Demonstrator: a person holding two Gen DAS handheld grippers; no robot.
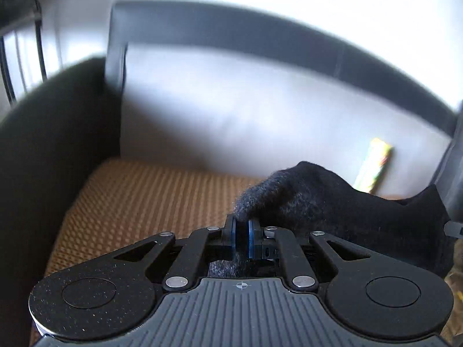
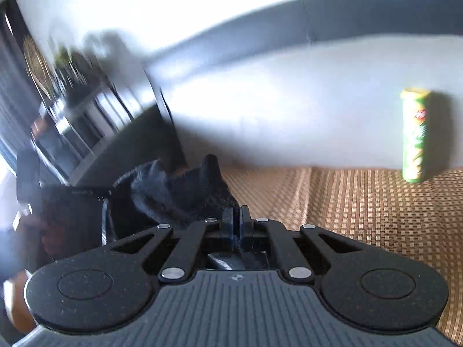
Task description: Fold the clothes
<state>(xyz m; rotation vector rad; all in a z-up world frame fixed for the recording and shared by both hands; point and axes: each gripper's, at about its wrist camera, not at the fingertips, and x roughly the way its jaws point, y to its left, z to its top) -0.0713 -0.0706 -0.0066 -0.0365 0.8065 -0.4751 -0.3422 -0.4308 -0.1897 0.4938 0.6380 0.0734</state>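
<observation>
A: Item one, left gripper (image 1: 242, 241). Condition of the jaws?

B: Closed down to a narrow gap on a bunched edge of the black garment (image 1: 332, 202). Dark fleecy cloth filled the slot between the blue pads and also showed behind them, so the pinch ran deep.

A: Item two, right gripper (image 2: 237, 225).

B: Jaws all but touching, with a thin fold of the same black garment (image 2: 173, 193) nipped between them. The cloth rose in peaks just beyond the tips.

A: Location of the garment?

B: Strung between the two grippers and lifted, with its bulk hanging toward the middle (how much of it rested on the seat could not be told). A two-point hold of that kind most likely served to spread or carry an edge for a fold. Which fold, and how many were already in the cloth, the views did not settle.

A: Surroundings, working outward.

B: Woven tan seat mat (image 1: 139, 199) under both grippers, on a sofa with a pale grey backrest (image 1: 246, 110) and a dark armrest (image 1: 52, 150). One green snack can (image 2: 415, 134), upright against the backrest, well apart from the garment on the right gripper's side. Background blurred in both views, which suggested motion.
</observation>
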